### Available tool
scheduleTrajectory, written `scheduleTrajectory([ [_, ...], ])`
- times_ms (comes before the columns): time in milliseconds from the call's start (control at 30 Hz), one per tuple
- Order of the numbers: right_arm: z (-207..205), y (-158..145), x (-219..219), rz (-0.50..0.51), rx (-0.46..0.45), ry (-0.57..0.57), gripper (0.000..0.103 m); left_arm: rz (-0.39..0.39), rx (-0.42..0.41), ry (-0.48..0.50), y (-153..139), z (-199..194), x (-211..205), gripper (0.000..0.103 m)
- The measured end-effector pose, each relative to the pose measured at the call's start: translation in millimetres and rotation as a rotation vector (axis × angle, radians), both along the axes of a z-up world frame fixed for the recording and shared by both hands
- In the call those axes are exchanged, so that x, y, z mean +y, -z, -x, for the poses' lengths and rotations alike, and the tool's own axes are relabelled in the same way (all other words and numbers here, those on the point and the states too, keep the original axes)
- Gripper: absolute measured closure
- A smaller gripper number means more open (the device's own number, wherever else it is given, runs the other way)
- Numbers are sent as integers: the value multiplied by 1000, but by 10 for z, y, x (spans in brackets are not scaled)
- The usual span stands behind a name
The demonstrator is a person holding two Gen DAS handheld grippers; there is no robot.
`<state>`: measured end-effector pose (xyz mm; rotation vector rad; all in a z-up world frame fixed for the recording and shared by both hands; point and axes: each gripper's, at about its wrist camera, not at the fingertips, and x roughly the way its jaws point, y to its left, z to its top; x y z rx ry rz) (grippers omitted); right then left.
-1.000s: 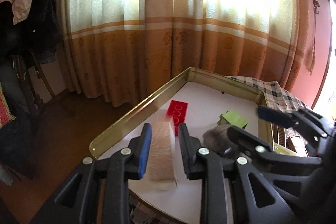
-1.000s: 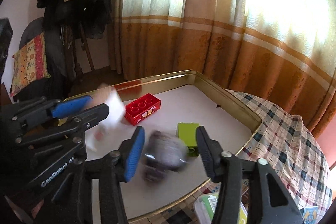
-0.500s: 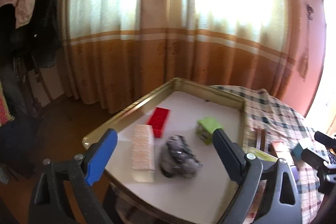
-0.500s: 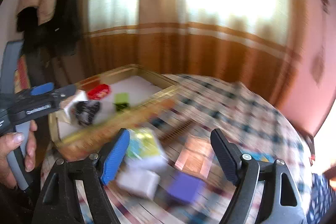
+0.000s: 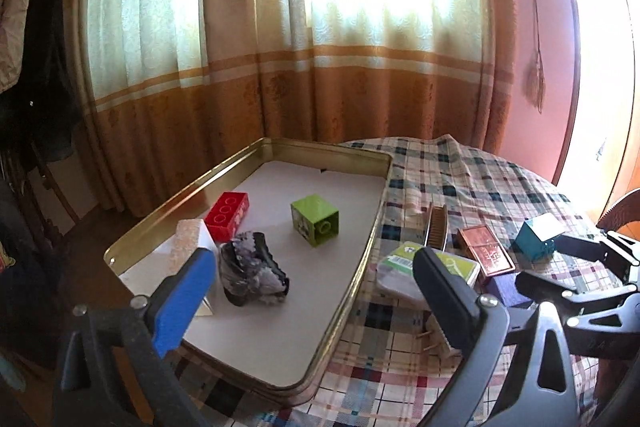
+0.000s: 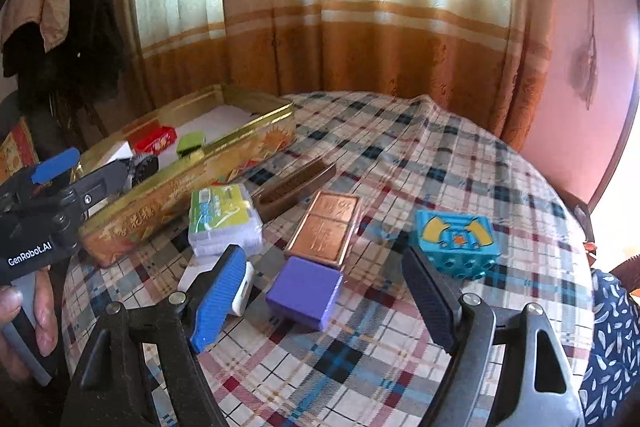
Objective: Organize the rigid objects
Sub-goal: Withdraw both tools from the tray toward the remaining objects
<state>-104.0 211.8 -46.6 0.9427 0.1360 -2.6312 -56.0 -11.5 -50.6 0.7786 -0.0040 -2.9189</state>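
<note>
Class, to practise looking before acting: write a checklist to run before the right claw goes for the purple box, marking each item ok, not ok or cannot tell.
1. Right claw empty, jaws apart: ok.
2. Purple box ahead of it, nothing on top: ok.
3. Bare floor left in tray: ok.
4. Left claw opening, nothing between its jaws: ok.
5. Everything tidied: not ok; teal cube and copper box lie on the cloth.
6. Box fits between jaws: cannot tell.

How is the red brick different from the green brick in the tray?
The red brick is long with a row of studs; the green brick is a short cube showing one round stud. The red brick sits by the tray's left wall; the green brick stands mid-tray. Both are plastic toy bricks lying on their sides.
</note>
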Motion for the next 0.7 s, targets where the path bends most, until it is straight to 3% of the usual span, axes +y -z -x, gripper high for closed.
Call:
scheduleTrajectory([
  [200, 41, -47, -55, 43, 6, -7, 21, -11, 14, -32, -20, -1, -98, 2],
  [433, 166, -127, -483, 57, -4, -146, 21, -45, 7, -107, -26, 49, -353, 0],
  [700, 462, 65, -889, -63, -95, -207, 21, -74, 9, -144, -21, 55, -491, 0],
])
